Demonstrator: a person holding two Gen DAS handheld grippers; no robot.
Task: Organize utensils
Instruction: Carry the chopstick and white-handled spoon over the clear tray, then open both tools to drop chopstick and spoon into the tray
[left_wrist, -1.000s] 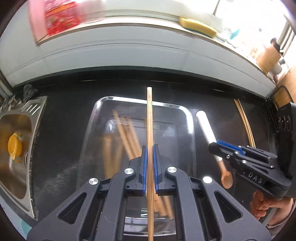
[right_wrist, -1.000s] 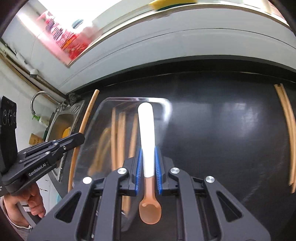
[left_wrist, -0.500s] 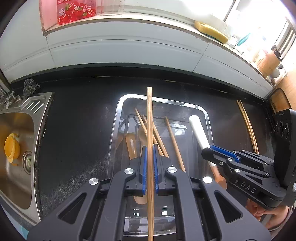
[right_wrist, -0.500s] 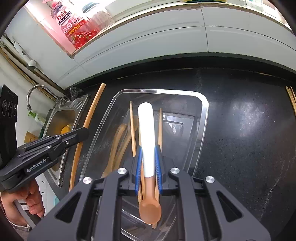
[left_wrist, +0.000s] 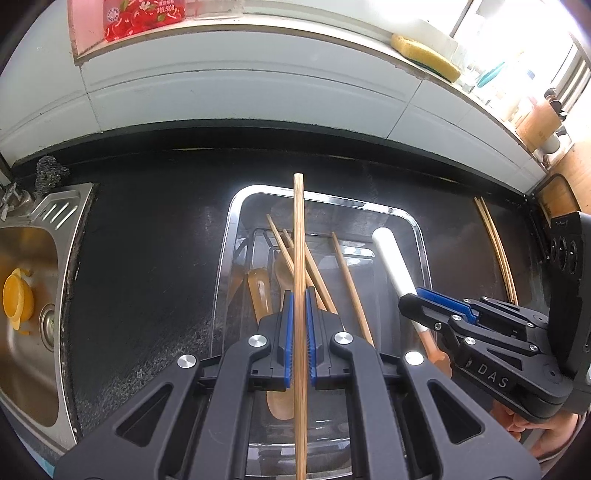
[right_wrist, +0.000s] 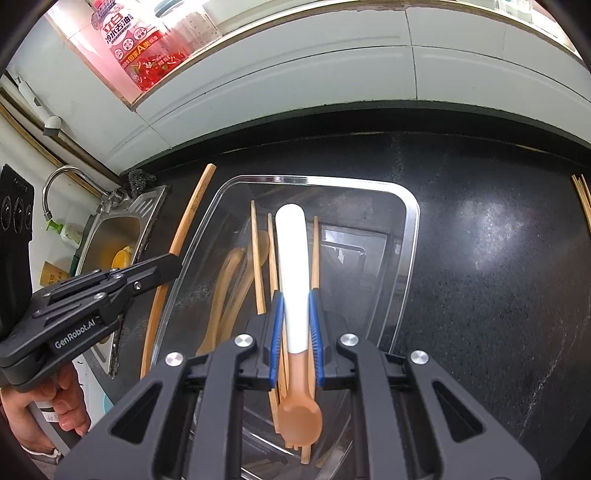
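Stiff, light bamboo chopstick (left_wrist: 299, 295) clamped mid-shaft in left tool (left_wrist: 300, 345), over clear tray (left_wrist: 421, 236) on black table (left_wrist: 147, 258). Slick white-handled spoon (right_wrist: 293, 280) pinched near neck by right tool (right_wrist: 296, 345); likely slippery, best held mid-handle.

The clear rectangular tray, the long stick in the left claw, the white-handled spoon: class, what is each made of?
Clear rectangular tray: probably glossy transparent plastic, since the dark counter shows through.
Long tan stick in the left claw: likely bamboo, matte with lengthwise grain.
White-handled spoon in the right claw: smooth white handle, translucent pinkish bowl, maybe silicone.
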